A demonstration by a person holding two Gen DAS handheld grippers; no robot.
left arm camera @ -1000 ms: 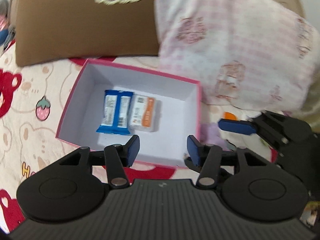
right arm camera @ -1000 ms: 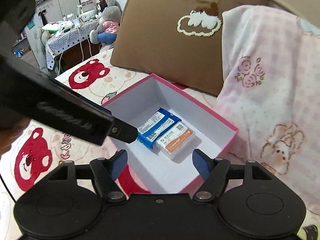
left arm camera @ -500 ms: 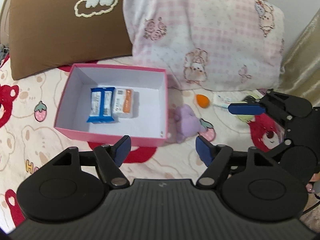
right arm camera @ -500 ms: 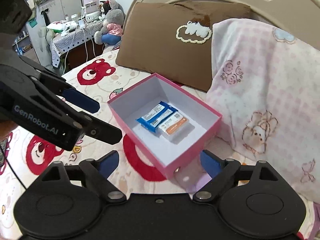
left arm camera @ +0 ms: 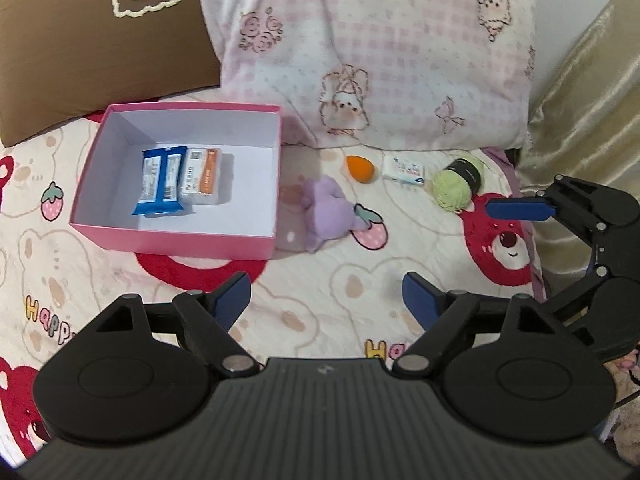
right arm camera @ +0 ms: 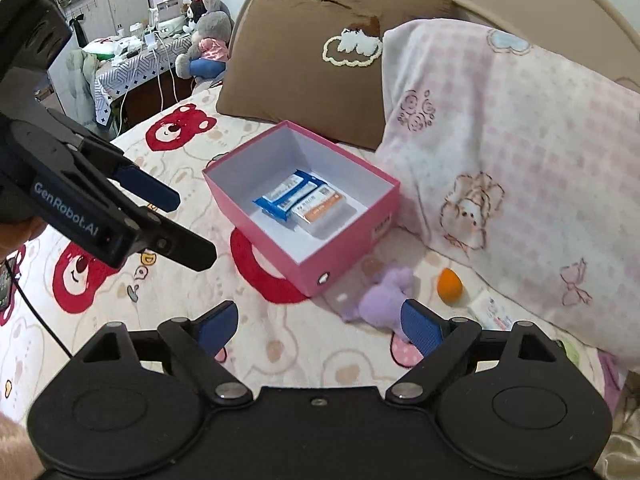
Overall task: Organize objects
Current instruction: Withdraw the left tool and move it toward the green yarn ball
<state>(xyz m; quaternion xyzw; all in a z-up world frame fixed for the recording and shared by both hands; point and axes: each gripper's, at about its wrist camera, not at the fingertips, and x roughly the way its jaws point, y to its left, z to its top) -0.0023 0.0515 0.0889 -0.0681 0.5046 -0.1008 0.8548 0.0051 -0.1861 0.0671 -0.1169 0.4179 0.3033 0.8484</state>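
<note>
A pink box (left arm camera: 176, 236) with a white inside sits on the bed (left arm camera: 340, 292) in the left centre of the left wrist view, its long axis running left to right across the frame. In the right wrist view the same box lies mid-frame, turned so one corner points toward the lower centre. Inside it two packets lie flat, side by side and touching: a blue packet (left arm camera: 161, 186) and a white and orange packet (left arm camera: 202, 176), each with its long axis running from the near wall toward the far wall, slightly tilted.

Just right of the box lies a purple plush toy (left arm camera: 328, 212), touching or nearly touching the box wall. Further right, in a loose row in front of the pink checked pillow (left arm camera: 380, 60), are an orange egg-shaped sponge (left arm camera: 360, 168), a small white packet (left arm camera: 403, 170), and a green yarn ball (left arm camera: 454, 190) against a black jar (left arm camera: 468, 170). A brown pillow (left arm camera: 92, 48) fills the upper left.

The left gripper (left arm camera: 327, 294) hovers above the bed at lower centre, pointing toward the pillows, its blue-padded fingers (left arm camera: 232, 296) spread wide with nothing between them. The right gripper (right arm camera: 316, 324) hovers likewise, fingers (right arm camera: 420, 326) wide apart and empty, the purple toy just beyond its right finger. In the left wrist view it enters from the right edge, level, pointing left at the yarn ball.
</note>
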